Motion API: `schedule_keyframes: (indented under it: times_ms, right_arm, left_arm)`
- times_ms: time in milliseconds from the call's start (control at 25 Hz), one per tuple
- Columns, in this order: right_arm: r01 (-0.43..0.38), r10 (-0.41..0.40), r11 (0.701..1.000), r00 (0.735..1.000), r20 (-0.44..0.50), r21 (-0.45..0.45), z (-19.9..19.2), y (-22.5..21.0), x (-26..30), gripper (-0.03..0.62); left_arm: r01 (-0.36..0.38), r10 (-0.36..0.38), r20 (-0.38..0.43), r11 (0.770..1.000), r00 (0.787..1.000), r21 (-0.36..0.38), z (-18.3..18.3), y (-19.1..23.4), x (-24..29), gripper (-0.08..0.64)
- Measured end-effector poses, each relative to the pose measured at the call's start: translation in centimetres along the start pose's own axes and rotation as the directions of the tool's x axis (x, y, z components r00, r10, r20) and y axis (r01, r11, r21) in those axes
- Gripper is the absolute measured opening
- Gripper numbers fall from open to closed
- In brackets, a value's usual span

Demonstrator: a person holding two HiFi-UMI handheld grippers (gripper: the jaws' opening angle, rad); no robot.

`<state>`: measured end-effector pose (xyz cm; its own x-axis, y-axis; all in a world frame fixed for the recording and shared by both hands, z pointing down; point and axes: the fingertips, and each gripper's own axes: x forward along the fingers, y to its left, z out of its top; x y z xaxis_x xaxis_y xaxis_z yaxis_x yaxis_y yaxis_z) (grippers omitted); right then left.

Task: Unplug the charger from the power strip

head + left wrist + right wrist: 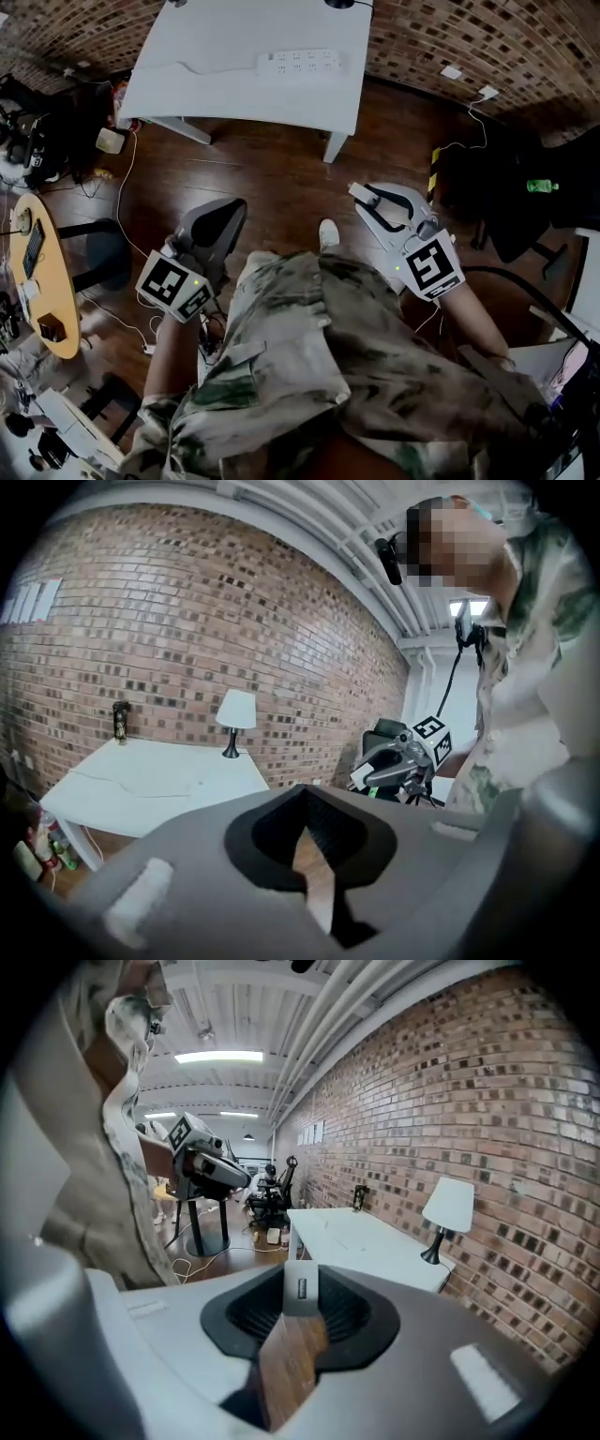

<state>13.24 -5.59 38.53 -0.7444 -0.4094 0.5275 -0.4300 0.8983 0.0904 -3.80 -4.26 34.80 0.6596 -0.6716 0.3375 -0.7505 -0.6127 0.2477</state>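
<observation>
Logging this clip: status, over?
Left tool shut, empty. Right tool shut on charger, already off power strip. Nothing in the way.

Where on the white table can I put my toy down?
The white table is mostly bare: the wide stretch between the power strip and the near edge, and the left end. The yellow round table is cluttered.

The bench [234,94] looks smooth and matt, the power strip [298,63] plastic, the floor [272,178] polished wood, the wall [450,37] rough brick.
</observation>
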Motion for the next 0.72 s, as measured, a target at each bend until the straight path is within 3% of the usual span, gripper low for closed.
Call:
schedule_keyframes:
  times_ms: [320, 440, 720]
  right_arm:
    - [0.032, -0.033, 0.999, 0.999, 0.041, 0.032, 2.5, 12.9, -0.5, 0.107]
    - [0.082, -0.083, 0.995, 0.996, 0.025, 0.055, 3.3, 18.3, -1.3, 0.107]
    - [0.178, -0.177, 0.976, 0.984, -0.018, 0.127, 3.7, 27.5, -5.0, 0.107]
  left_arm:
    - [0.1, -0.1, 0.074, 0.995, 0.992, 0.002, -3.5, -4.7, -9.4, 0.003]
    - [0.15, -0.15, 0.094, 0.989, 0.984, 0.005, -5.5, -6.2, -13.6, 0.003]
    - [0.257, -0.26, 0.035, 0.964, 0.965, 0.074, -9.8, -10.2, -21.0, 0.003]
